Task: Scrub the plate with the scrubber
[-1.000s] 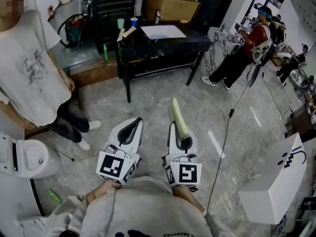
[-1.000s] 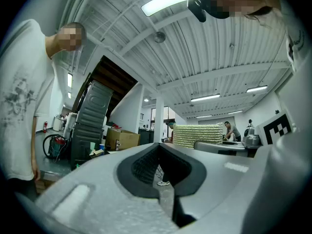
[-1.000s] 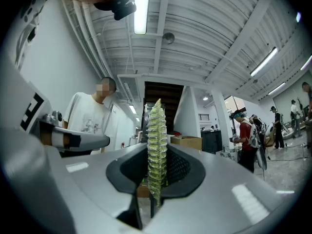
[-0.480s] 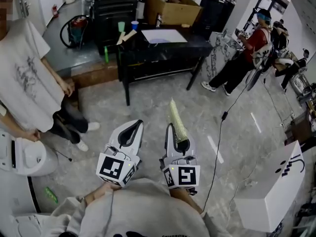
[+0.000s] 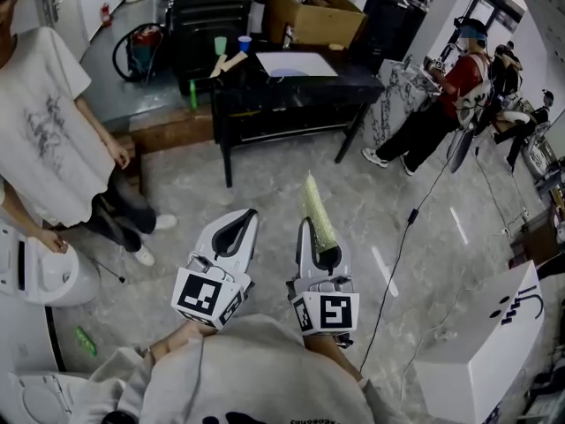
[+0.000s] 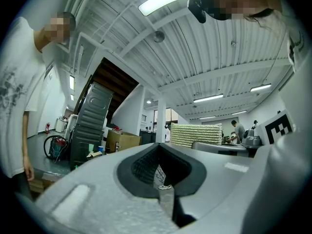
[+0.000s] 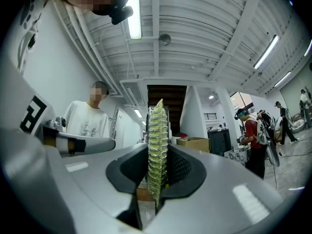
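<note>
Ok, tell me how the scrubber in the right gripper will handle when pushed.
Probably light: the scrubber stands upright past the right gripper without drooping. Its thin, mesh-like pad likely bends under pressure, and looks rough rather than slippery.

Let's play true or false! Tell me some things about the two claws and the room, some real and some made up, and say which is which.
1. The right claw is squeezing a yellow-green scrubber. True.
2. The left claw is holding a plate. False: it is shut, with nothing in it.
3. The scrubber is rubbing a plate right now. False: it pokes out into the air above the floor and touches only the claw.
4. A person in a white T-shirt stands at the left of the head view. True.
</note>
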### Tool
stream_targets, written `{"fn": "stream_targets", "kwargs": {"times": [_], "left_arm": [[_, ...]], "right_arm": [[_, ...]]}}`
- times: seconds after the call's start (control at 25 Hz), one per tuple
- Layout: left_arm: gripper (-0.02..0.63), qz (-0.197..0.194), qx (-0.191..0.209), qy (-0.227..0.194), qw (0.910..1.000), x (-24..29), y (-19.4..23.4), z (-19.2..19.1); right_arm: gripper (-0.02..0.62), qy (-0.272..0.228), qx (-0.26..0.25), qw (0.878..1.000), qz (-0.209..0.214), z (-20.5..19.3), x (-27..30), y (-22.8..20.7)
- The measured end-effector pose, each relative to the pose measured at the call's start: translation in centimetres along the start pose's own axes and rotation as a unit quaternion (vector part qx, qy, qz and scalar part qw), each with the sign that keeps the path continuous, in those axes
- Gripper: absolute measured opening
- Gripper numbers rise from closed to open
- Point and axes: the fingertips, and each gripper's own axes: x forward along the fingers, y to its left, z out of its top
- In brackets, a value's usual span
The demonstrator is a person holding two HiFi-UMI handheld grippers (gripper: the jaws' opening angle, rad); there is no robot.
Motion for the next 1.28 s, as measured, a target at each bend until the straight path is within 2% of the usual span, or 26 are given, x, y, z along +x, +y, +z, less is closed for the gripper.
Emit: {"fn": "stream_targets", "kwargs": {"times": [0.56, 0.92, 1.28], "left_arm": [[0.006, 0.010, 0.004, 0.007, 0.9999, 1.4, -1.4, -1.3], [0.006, 0.010, -0.002, 0.017, 0.9998, 4.2, 0.9, -2.5], [0.006, -0.001, -0.004, 0.021, 0.9998, 11.4, 5.9, -3.5]], "right_arm": [[0.064, 0.003, 0.008, 1.000, 0.009, -0.9, -0.5, -2.4], [0.064, 0.013, 0.012, 1.000, 0.011, -2.5, 2.8, -3.4], [0.064, 0.017, 0.011, 1.000, -0.004, -4.6, 10.5, -6.2]]}}
